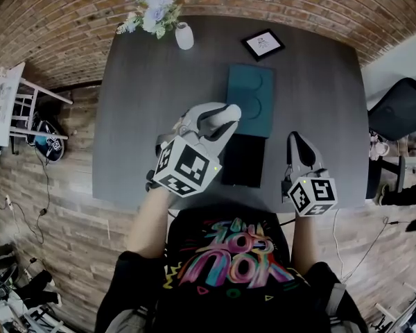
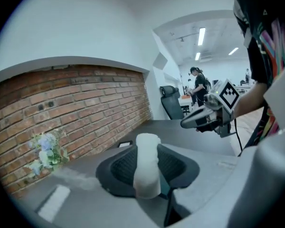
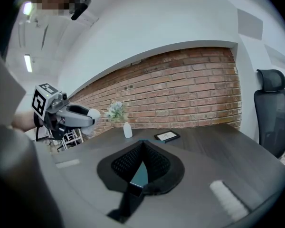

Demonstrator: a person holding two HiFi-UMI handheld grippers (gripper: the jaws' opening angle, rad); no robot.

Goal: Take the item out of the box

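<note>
My left gripper (image 1: 222, 118) hangs above the dark table (image 1: 139, 116), shut on a white rolled item (image 1: 230, 111). In the left gripper view the roll (image 2: 147, 167) stands upright between the black pads (image 2: 121, 167). Just right of it a teal box part (image 1: 249, 96) lies flat, and a black box part (image 1: 243, 159) lies in front of that. My right gripper (image 1: 296, 144) hovers over the table's front right, its jaws together with nothing in them; in its own view (image 3: 142, 148) the tips meet. It also sees the left gripper (image 3: 66, 115) with the roll (image 3: 93, 114).
At the table's far edge stand a white vase (image 1: 184, 36) with flowers (image 1: 152, 7) and a small framed picture (image 1: 262, 44). An office chair (image 1: 399, 109) is to the right, white furniture (image 1: 10, 106) to the left. A person (image 2: 200, 85) stands far back in the room.
</note>
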